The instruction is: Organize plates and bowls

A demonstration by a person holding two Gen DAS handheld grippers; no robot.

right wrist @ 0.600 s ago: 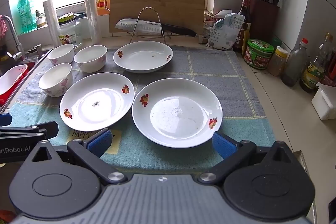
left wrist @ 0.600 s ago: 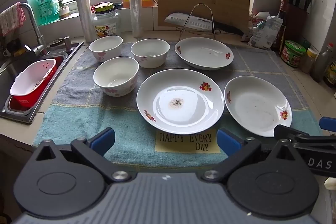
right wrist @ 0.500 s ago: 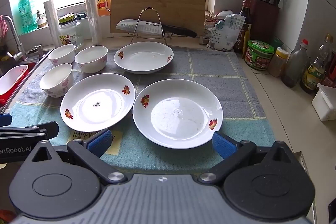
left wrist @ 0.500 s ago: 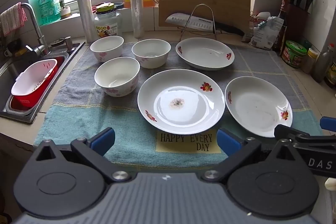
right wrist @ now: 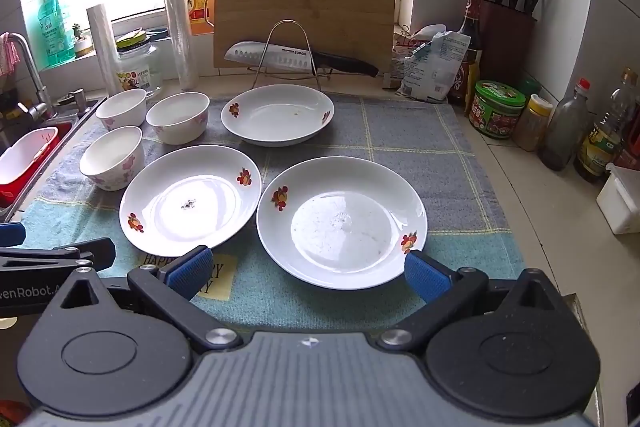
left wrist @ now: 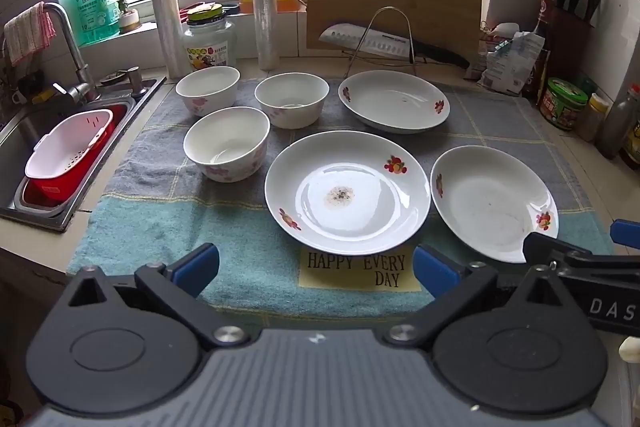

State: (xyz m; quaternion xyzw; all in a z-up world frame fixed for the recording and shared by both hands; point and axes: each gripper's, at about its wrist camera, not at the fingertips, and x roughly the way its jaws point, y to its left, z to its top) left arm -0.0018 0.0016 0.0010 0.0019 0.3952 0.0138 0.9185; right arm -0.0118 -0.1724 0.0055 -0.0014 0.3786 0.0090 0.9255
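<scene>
Plates and bowls sit spread out, unstacked, on a checked towel [left wrist: 160, 227] beside a sink [left wrist: 24, 147]. Nearest, the left gripper [left wrist: 316, 265] and right gripper [right wrist: 308, 269] hover with jaws wide apart, holding nothing. Just beyond lie two shallow plates, the near left plate [left wrist: 347, 191] and near right plate [right wrist: 341, 221], almost touching. Farther back stand three bowls [left wrist: 227, 143] and a third plate [left wrist: 394, 101]. Likely risks: the glazed rims could slip from a pinch, or one lifted plate could knock its neighbour.
</scene>
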